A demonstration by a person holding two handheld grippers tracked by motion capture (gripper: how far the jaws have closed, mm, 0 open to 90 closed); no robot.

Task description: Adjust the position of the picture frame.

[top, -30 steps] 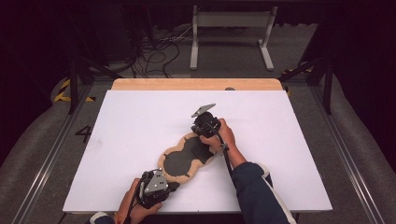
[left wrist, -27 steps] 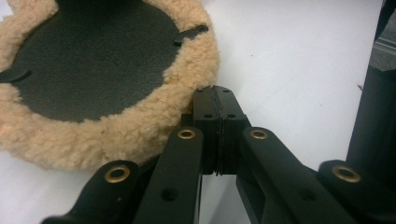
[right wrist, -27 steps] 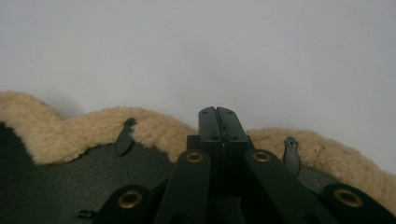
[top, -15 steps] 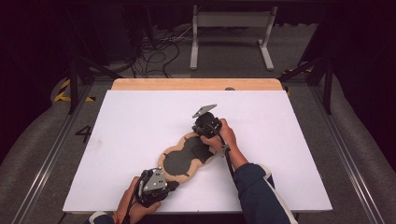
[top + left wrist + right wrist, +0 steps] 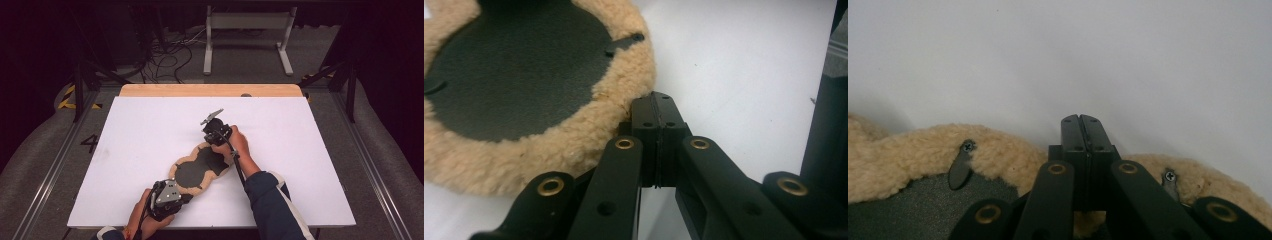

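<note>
Fleece-edged dark pad (image 5: 197,170) lies flat on the white table (image 5: 150,130), toward its near edge. At the pad's near end, the left gripper (image 5: 656,112) has its jaws pressed together beside the tan fleece rim; whether any fleece is pinched, I cannot tell. At the pad's far end, the right gripper (image 5: 1081,131) holds its jaws closed over the fleece border, near two small screwed metal tabs (image 5: 960,165).
</note>
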